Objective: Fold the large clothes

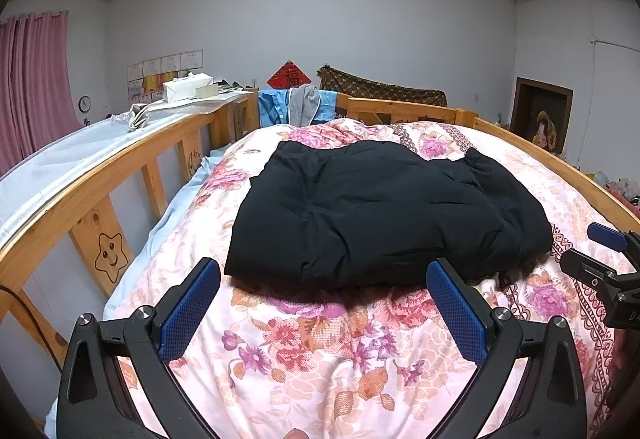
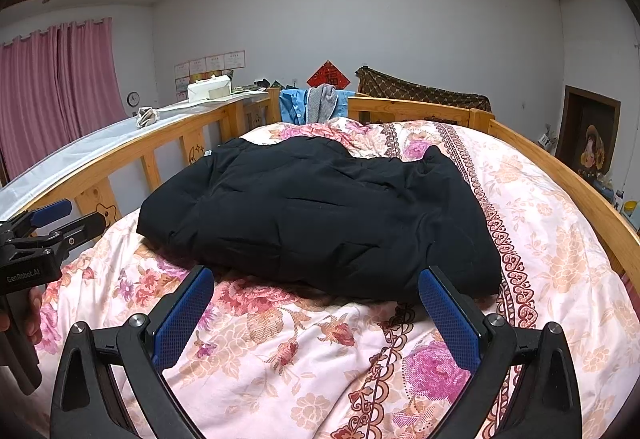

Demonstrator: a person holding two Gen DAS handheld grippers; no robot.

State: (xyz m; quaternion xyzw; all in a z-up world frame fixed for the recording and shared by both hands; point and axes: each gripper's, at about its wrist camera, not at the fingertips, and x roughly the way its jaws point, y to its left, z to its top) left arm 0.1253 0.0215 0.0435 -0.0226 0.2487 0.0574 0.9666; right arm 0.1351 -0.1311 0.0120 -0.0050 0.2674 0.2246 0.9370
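A large black padded garment (image 1: 384, 207) lies folded into a rough rectangle on the pink floral quilt (image 1: 320, 359); it also shows in the right wrist view (image 2: 320, 215). My left gripper (image 1: 324, 275) is open and empty, held just short of the garment's near edge. My right gripper (image 2: 316, 279) is open and empty too, just in front of the garment's near edge on the quilt (image 2: 280, 359). The right gripper shows at the right edge of the left wrist view (image 1: 592, 247). The left gripper shows at the left edge of the right wrist view (image 2: 68, 215).
A wooden bed rail (image 1: 120, 167) runs along the left and a rail (image 2: 580, 191) along the right. Blue and grey clothes (image 1: 296, 107) hang over the far headboard. A white shelf with a box (image 1: 186, 87) lies beyond the left rail.
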